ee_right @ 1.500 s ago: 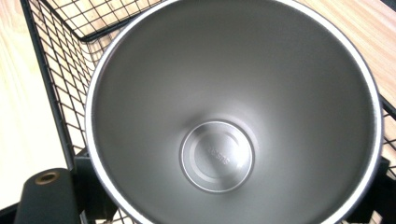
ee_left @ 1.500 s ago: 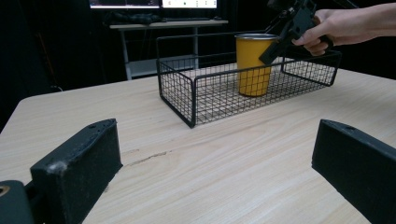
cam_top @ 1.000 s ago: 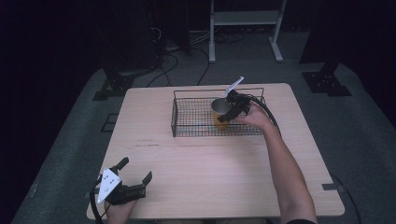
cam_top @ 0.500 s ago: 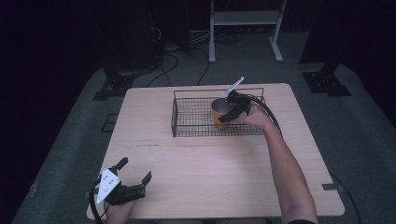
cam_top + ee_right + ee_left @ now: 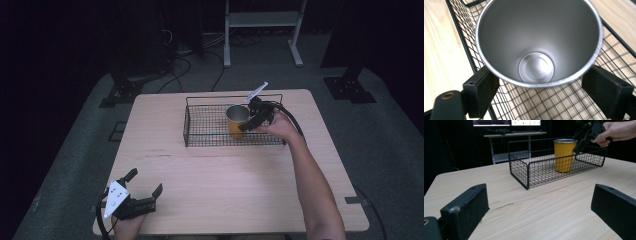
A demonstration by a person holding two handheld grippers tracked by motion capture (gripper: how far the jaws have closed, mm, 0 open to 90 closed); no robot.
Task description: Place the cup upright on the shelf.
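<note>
Your wooden table (image 5: 240, 185) is pale, smooth laminate with visible grain, a broad rounded rectangle. Toward its twelve o'clock edge sits the black wire basket (image 5: 207, 131), a shallow rectangular grid of thin rods that gives a cup base little flat support. The yellow steel cup (image 5: 237, 120) stands upright inside it, toward the three o'clock end; its outside is matte yellow, its inside brushed bare metal, tapering to a round base.

Your right gripper (image 5: 255, 119) comes in from the cup's three o'clock, its two blocky black jaws spread on either side just below the rim (image 5: 539, 82), with a gap showing at the farther jaw, so it looks parted and not yet clamped. Your left gripper (image 5: 134, 199) rests at the table's seven o'clock corner, jaws wide apart and empty.

The risk, as I judge it: the wall is slick and tapered, so a squeeze this high could slide up off the rim or tip the cup against the basket wire; closing lower should hold better
</note>
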